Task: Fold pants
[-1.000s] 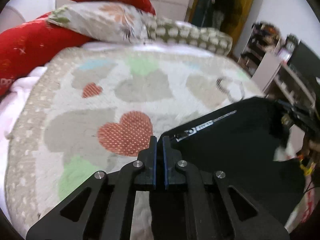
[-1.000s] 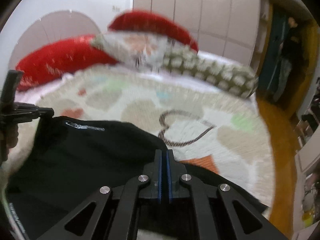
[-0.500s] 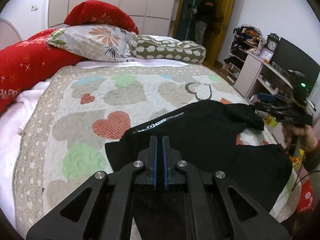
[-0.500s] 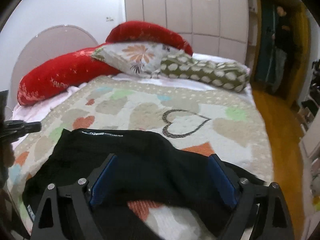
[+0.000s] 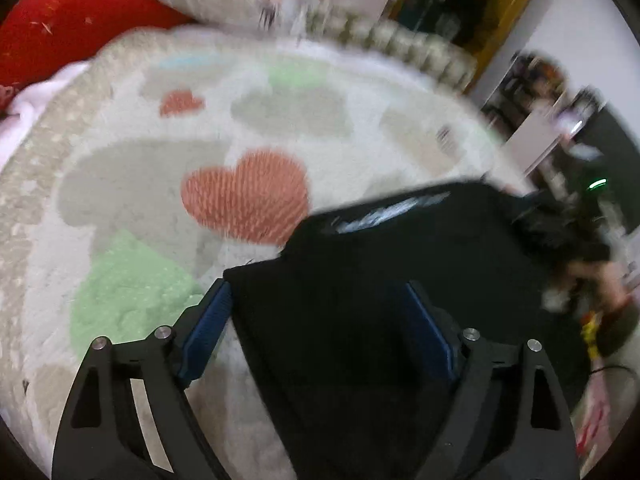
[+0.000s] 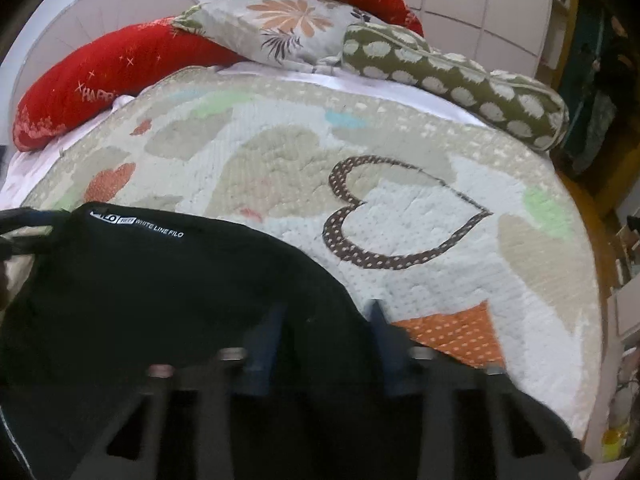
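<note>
The black pants (image 6: 168,292) lie on the near part of the bed (image 6: 440,240), on its heart-patterned quilt, with the white-lettered waistband toward the far left. The left claw (image 5: 316,332) stands wide apart over the near fabric, gripping nothing, and the right claw (image 6: 324,332), blurred, also looks apart above the cloth. This seems the pause between folds, cloth set down and released; the next move calls for each claw to pinch an edge before carrying it across.
</note>
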